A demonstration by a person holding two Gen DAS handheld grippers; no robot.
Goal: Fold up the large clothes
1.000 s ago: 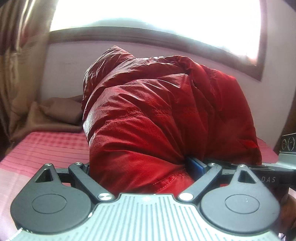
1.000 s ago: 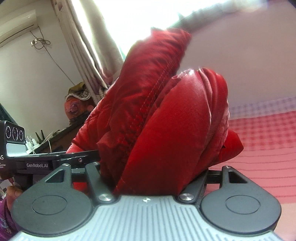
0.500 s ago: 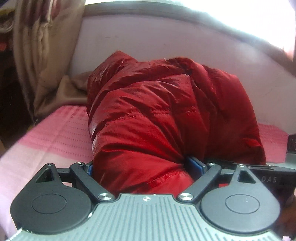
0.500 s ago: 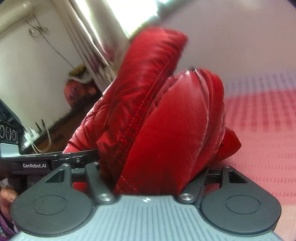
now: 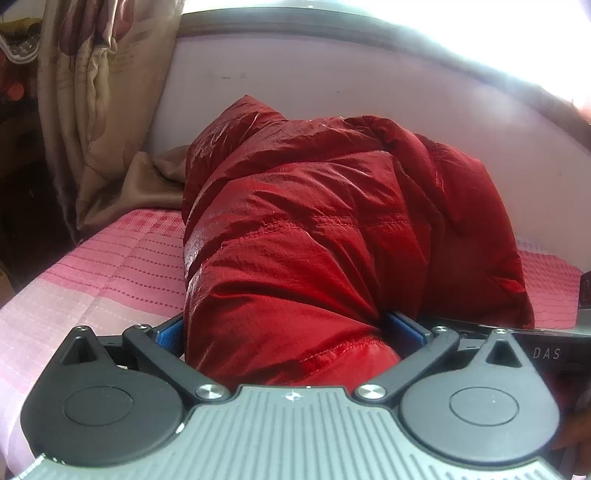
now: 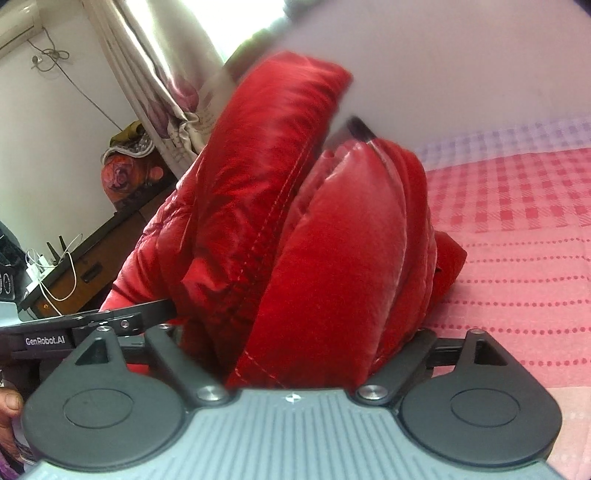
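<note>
Both your grippers, left [image 5: 291, 332] and right [image 6: 295, 338], are opening their jaws, with the shiny red quilted puffer jacket [image 5: 332, 236] bunched between them on the pink checked bedspread [image 5: 110, 266]. Beige curtain [image 5: 96, 110] hangs at the wall beside it.

Red jacket [image 5: 325, 236] bulk hides both grippers' fingertips. Top of jacket motion-blurred in right wrist view, upper centre. Window [image 5: 443, 22] blown out, upper right.
</note>
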